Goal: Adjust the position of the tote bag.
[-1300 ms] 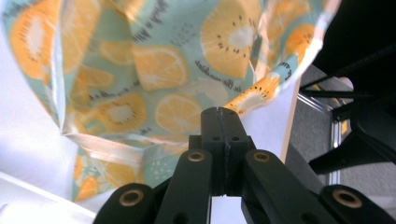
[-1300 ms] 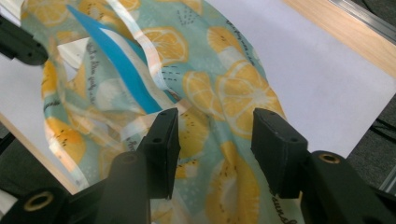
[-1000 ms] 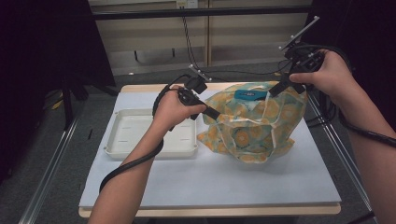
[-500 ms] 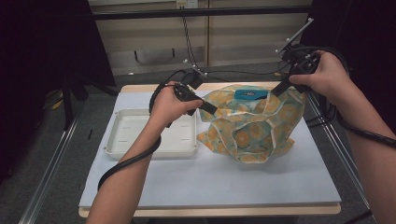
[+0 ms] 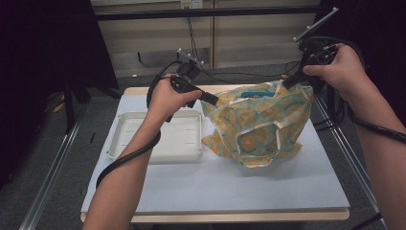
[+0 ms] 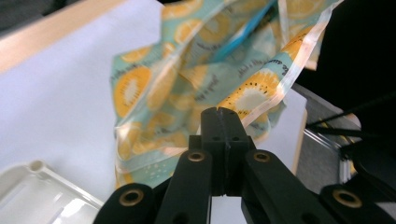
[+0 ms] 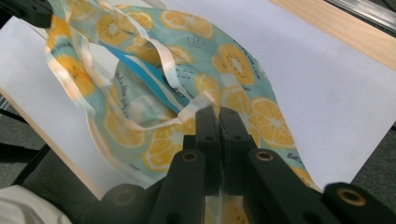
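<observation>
Both tongs, left (image 5: 213,99) and right (image 5: 287,83), clamp the bag (image 5: 256,127) rim at 9 and 3 o'clock; spread evenly, keeping the mouth taut.

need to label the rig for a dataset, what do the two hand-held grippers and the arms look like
Both the left gripper and the right gripper are black, each with two flat jaws on linkage arms pinned by brass-coloured rivets. A thick black cable trails from the left one along the forearm; another hangs from the right. Each carries a grey three-cornered plate on top. Both forearms are bare, with no sleeves in sight.

Bare tabletop (image 5: 230,189) before bag (image 5: 258,127)
</observation>
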Motion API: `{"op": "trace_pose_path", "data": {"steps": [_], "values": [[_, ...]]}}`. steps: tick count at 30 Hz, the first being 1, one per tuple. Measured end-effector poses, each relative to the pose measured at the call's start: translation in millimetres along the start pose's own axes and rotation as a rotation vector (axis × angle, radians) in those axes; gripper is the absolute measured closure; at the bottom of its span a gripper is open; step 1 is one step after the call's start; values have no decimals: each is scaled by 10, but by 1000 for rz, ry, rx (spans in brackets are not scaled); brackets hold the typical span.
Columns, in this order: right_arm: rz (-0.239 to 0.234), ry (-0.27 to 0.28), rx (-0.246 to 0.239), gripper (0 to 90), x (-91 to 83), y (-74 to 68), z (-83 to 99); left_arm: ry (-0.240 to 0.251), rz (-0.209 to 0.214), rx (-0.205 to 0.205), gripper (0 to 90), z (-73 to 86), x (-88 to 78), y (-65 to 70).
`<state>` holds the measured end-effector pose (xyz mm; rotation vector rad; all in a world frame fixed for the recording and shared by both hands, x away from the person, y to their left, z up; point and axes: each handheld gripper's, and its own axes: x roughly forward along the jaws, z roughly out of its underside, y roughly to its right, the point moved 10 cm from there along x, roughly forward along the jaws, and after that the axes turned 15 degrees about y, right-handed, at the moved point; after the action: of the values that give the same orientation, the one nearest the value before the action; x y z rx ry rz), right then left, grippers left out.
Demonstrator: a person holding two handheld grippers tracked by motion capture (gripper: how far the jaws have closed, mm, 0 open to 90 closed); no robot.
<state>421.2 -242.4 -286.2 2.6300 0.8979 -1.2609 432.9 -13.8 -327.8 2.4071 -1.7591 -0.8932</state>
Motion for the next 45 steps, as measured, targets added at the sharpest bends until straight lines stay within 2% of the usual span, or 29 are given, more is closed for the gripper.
{"op": "trace_pose_path", "data": {"steps": [1,2,3,7,8,9,10,11,12,14,16,17,18,21,25,26,28,32,35,38,39,42,45], "values": [[1,2,-2,881,15,9,0,2,4,9,900,-11,-9,-15],[-3,-1,-7,881,25,11,3,13,-17,6,900,-37,-23,-39],[14,-9,-9,880,39,24,12,20,-26,2,900,-56,-32,-60],[25,-25,-38,850,99,43,36,49,-47,-8,900,-112,-46,-120],[24,-25,-36,828,110,38,39,53,-51,-2,900,-122,-52,-139],[25,-23,-42,790,123,39,40,66,-51,-14,900,-132,-44,-145],[26,-21,-48,744,131,40,38,58,-72,-11,900,-130,-53,-170],[35,-21,-44,689,131,39,34,70,-63,-18,900,-136,-46,-171],[34,-18,-38,647,124,29,25,50,-71,-4,900,-121,-56,-191],[20,-6,-41,551,115,0,-1,57,-83,-14,900,-123,-44,-196],[33,9,-52,506,96,-21,-37,56,-82,-13,900,-122,-38,-201],[31,7,-51,475,89,-47,-46,50,-85,-4,900,-120,-41,-212],[14,13,-53,433,94,-82,-64,62,-85,-16,900,-125,-25,-206],[-5,15,-63,398,111,-167,-82,50,-93,-9,900,-118,-17,-223],[-33,-9,-100,370,170,-281,-63,58,-104,-15,900,-122,6,-231],[-36,-20,-107,378,185,-307,-48,52,-107,-5,900,-117,2,-242],[-48,-45,-134,416,214,-322,-9,60,-110,-14,900,-121,8,-248],[-31,-87,-151,481,248,-279,79,65,-123,-11,900,-128,-15,-280],[-20,-105,-170,644,258,-227,134,73,-136,-16,900,-142,-27,-298],[-12,-106,-162,777,230,-184,148,78,-139,-15,900,-157,-35,-321],[-4,-95,-144,811,205,-172,131,78,-143,-14,900,-161,-38,-327],[-14,-76,-121,867,148,-153,94,88,-151,-12,900,-185,-43,-345],[-23,-40,-84,877,96,-136,42,96,-151,-11,900,-217,-51,-344]]}}
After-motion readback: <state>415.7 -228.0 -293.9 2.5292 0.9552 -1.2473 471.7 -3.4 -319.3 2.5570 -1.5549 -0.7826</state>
